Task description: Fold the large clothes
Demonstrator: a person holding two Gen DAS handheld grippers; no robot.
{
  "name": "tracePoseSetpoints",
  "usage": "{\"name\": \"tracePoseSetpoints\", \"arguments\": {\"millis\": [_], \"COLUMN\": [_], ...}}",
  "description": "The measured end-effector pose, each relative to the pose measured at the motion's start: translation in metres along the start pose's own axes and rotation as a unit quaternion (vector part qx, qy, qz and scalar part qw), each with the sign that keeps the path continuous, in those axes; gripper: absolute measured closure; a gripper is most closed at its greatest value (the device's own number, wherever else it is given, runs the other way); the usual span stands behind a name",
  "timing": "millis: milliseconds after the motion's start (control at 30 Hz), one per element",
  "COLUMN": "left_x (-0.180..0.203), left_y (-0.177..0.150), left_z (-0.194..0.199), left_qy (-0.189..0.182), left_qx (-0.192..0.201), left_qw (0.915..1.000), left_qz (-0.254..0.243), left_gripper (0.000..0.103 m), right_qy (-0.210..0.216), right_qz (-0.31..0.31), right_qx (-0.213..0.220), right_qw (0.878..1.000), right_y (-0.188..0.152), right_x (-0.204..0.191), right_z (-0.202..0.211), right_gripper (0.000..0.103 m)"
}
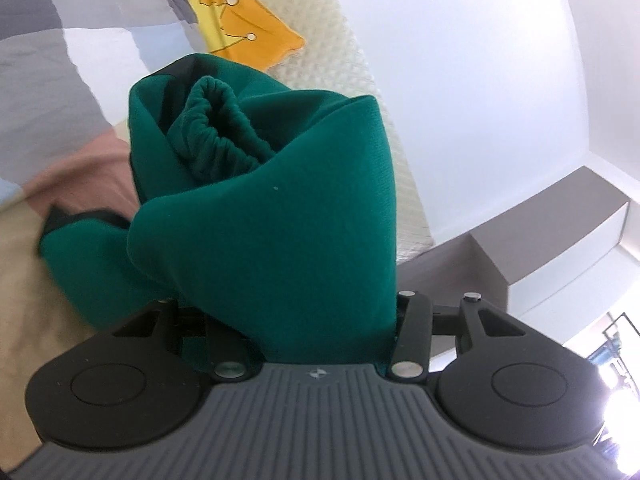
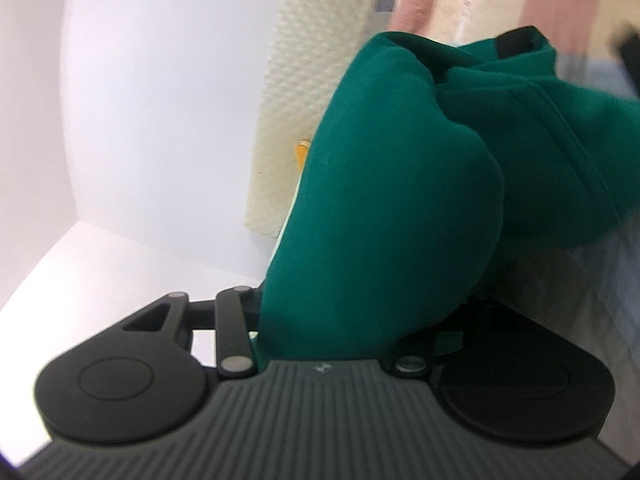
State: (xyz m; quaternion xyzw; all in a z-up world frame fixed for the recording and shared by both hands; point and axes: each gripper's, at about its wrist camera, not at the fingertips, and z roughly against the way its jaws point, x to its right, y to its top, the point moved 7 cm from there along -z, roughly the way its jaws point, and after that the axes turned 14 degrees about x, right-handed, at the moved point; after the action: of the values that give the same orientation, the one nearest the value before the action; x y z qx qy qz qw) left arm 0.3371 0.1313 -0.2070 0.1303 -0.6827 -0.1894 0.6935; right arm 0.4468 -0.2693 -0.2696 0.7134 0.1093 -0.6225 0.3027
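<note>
The left tool [image 1: 320,320] was clenched on a thick bunch of the green garment [image 1: 272,208], which filled the gap between its black arms and rose up in front of the camera. The tool's fingertips were hidden under the fabric. Near the top of the bunch, a gathered elastic hem [image 1: 216,128] sat folded inside the cloth, and a dark trim edge showed at the upper left of the bundle. A further part of the garment trailed down to the left onto the bed cover [image 1: 52,92], a patchwork of grey, pale blue, pink and beige panels. An orange and yellow cushion [image 1: 248,28] lay on the bed beyond the garment, beside a cream textured headboard [image 1: 360,92]. A white wall [image 1: 460,60] and a grey ledge [image 1: 560,224] filled the right side of that view.

The right tool [image 2: 348,320] was likewise clenched on a fold of the same green garment [image 2: 380,200], the cloth packed between its arms and covering its fingertips. The garment stretched away to the upper right, where a black trim piece [image 2: 520,42] showed at its far edge. That view was blurred. The cream headboard [image 2: 304,80] stood behind the cloth, and the white wall [image 2: 160,100] lay to the left.
</note>
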Motion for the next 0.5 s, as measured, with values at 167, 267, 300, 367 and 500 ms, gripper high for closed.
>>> {"name": "tracePoseSetpoints", "arguments": {"millis": [167,267,300,367,500], "left_x": [0.023,0.046,0.054,0.07,0.103], "left_y": [0.002,0.004,0.005,0.006,0.006], "left_z": [-0.008,-0.018,-0.024,-0.037,-0.078], "left_qy": [-0.022,-0.033,-0.037,-0.046,-0.06], "left_qx": [-0.005,-0.009,-0.011,-0.016,-0.024], "left_qw": [0.9997,0.9993,0.9989,0.9981,0.9964], "left_qz": [-0.006,-0.019,-0.025,-0.037,-0.054], "left_gripper": [0.051,0.051,0.051,0.051,0.051], "right_qy": [0.029,0.043,0.047,0.054,0.067], "right_qz": [0.015,0.019,0.02,0.021,0.026], "right_qx": [0.004,0.008,0.009,0.01,0.013], "right_qw": [0.999,0.999,0.999,0.998,0.997], "right_y": [0.013,0.023,0.027,0.035,0.061], "right_x": [-0.022,-0.032,-0.034,-0.039,-0.05], "right_z": [0.009,0.006,0.004,-0.001,-0.018], "right_gripper": [0.052,0.052,0.052,0.053,0.053]}}
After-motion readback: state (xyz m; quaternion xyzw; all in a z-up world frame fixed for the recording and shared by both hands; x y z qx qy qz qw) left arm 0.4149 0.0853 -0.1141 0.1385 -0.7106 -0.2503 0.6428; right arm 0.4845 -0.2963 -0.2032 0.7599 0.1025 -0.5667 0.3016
